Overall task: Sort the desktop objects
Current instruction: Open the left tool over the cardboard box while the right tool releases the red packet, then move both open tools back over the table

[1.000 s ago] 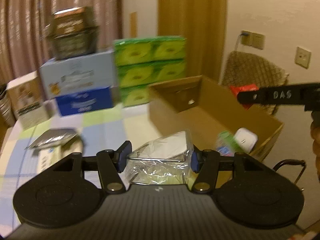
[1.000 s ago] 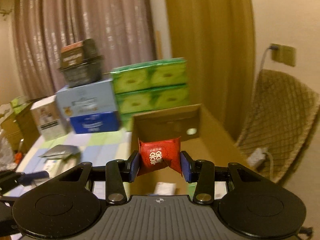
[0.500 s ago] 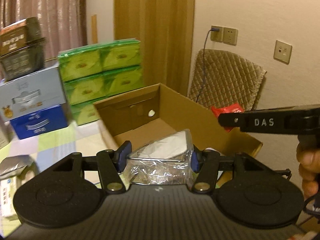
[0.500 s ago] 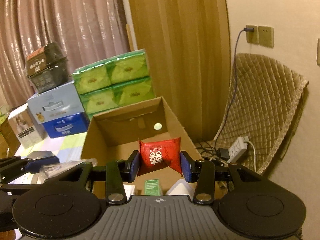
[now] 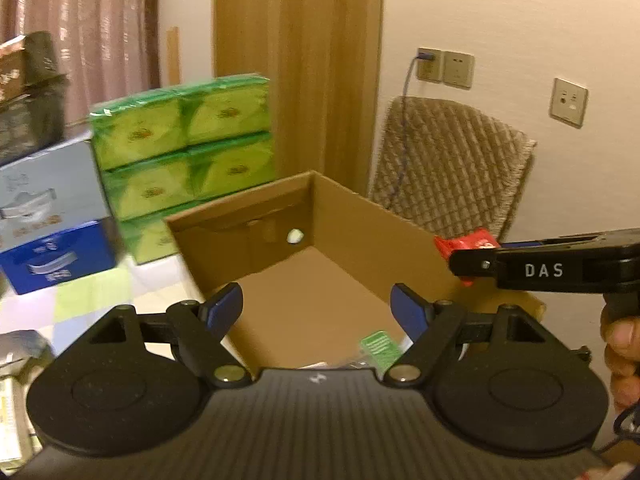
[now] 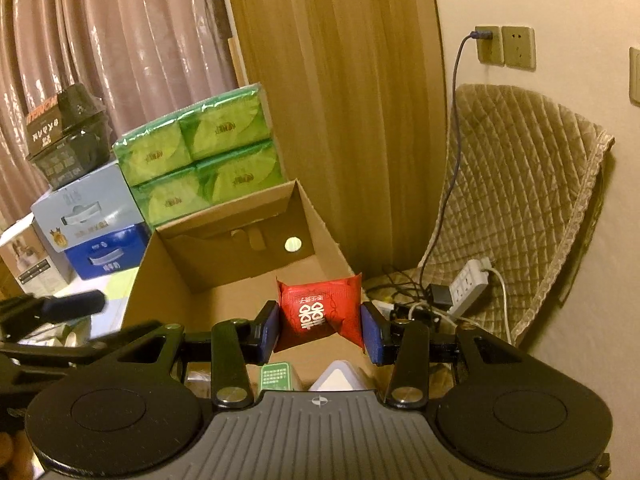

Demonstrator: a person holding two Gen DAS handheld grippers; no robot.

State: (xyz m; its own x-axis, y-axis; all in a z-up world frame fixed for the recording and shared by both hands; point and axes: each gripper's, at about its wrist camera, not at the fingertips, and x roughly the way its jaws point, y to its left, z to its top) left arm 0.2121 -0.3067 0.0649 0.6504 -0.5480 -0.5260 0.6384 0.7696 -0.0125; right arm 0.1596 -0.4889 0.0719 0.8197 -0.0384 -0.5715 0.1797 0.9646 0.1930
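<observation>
Pinching red packet [image 6: 320, 312], right hand-held gripper [image 6: 320, 330]; left [image 5: 318, 306] spread

Left gripper [image 5: 316, 306] sits low in the frame, jaws spread wide, nothing between them; right gripper [image 6: 320, 326], mid-frame, has its jaws drawn in.

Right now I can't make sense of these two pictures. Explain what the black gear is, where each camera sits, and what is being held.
There is no robot here. A person holds a hand-held gripper in each hand, and each carries a wide-angle camera looking forward along its two blue-padded fingers. One picture comes from the left gripper, the other from the right gripper. Both hang over an open cardboard box on a checked table. The left fingers are spread apart with nothing between them. The right fingers are closed on a red packet. A green card and other items lie in the box. Green tissue packs and blue boxes are stacked behind.
</observation>
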